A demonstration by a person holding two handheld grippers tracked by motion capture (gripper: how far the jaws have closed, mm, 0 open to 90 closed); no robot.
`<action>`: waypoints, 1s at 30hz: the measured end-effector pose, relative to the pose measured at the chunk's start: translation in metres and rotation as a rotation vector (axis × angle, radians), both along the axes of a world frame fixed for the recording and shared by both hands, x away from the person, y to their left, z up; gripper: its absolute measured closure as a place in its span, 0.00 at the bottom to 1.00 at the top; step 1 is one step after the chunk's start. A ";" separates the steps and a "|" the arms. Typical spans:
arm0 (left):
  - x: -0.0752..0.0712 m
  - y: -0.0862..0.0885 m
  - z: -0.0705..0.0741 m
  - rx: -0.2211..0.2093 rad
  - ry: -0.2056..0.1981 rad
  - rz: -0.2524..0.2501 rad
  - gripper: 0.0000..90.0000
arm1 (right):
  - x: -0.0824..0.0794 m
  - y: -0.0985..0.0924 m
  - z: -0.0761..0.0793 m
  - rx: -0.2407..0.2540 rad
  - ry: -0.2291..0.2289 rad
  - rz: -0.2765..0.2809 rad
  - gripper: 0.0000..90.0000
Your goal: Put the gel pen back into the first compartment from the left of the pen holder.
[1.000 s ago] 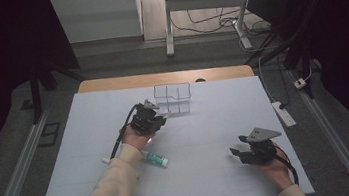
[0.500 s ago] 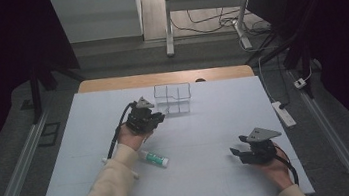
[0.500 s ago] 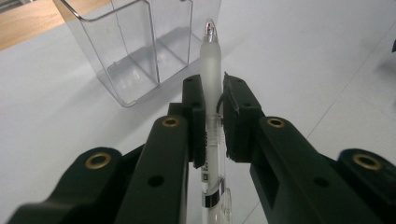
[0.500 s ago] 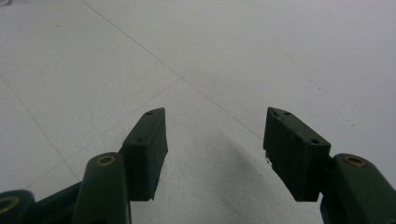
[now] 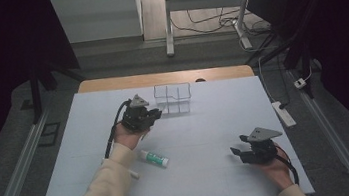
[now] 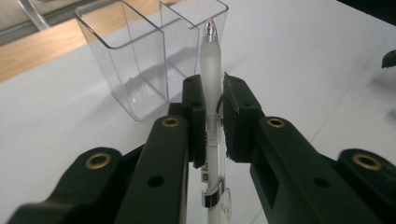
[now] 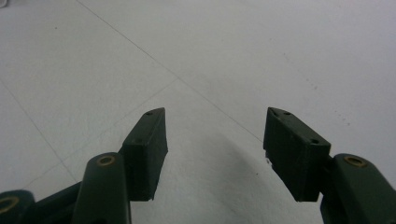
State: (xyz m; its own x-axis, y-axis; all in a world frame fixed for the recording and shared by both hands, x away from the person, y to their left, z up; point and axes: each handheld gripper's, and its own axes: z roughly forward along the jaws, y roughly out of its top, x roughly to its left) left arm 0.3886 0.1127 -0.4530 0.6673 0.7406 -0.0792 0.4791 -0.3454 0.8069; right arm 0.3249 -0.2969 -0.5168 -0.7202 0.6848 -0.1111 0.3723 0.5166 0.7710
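Note:
My left gripper is shut on a frosted white pen that stands up between its pads, tip toward the clear plastic organizer. From above, the left gripper hovers just left of the clear organizer near the table's far middle. The right gripper rests low at the front right with its jaws apart. Between the fingertips of the right gripper there is just bare white tabletop.
A white tube with green print lies on the white table beside the left forearm. A small white stick lies near the sleeve. A power strip hangs off the table's right edge.
The left hand has carried the pen slightly up and toward the organizer. The right gripper has stayed still.

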 end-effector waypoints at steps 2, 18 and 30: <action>0.000 0.001 0.002 -0.003 -0.006 0.000 0.89 | 0.000 0.000 0.000 0.002 -0.001 -0.001 0.44; -0.001 0.018 0.018 -0.096 -0.058 0.031 0.89 | 0.000 0.000 -0.001 0.005 0.000 -0.003 0.44; 0.004 0.021 0.026 -0.133 -0.089 0.023 0.89 | 0.000 -0.001 0.000 0.001 -0.002 -0.006 0.44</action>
State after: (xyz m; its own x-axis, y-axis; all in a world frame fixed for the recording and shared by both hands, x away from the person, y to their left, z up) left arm 0.3925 0.1342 -0.4275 0.6591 0.7427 -0.1183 0.4099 -0.2228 0.8845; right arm 0.3253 -0.2977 -0.5172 -0.7159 0.6893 -0.1114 0.3741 0.5133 0.7724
